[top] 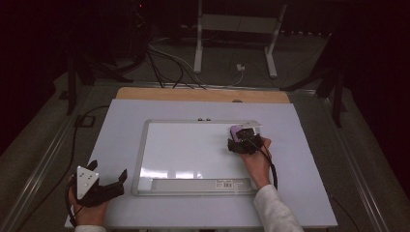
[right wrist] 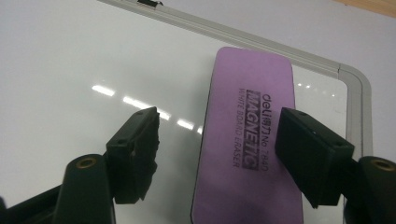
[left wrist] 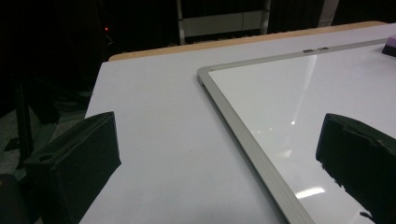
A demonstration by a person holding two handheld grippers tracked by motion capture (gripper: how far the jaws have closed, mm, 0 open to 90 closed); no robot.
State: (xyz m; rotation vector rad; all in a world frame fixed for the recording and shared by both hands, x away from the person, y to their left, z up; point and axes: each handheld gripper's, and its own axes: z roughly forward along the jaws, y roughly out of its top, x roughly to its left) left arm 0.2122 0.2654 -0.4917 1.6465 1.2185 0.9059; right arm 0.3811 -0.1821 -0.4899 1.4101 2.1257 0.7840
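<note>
A purple magnetic board eraser (top: 236, 129) (right wrist: 250, 84) lies flat in the far right corner of a whiteboard (top: 140, 159) (right wrist: 280, 46). My right gripper (top: 240, 138) (right wrist: 219, 121) is over the eraser's near end. Its jaws straddle the eraser: the left jaw stands clear of its edge, the right jaw overlaps its other edge, and the pads do not press on it. My left gripper (top: 109, 170) (left wrist: 219, 154) rests at the table's near left corner beside the whiteboard's frame (left wrist: 243, 135). Its jaws are wide apart with nothing between them. The eraser's corner (left wrist: 390, 46) peeks in at the far right of the left gripper view.
The whiteboard lies on a white tabletop (top: 116, 125) with a wooden strip (top: 193, 94) along the back edge. A pen tray with a label (top: 193, 184) runs along the board's near side. Behind the table are cables (top: 169, 63) and a white stand (top: 232, 29) on the floor.
</note>
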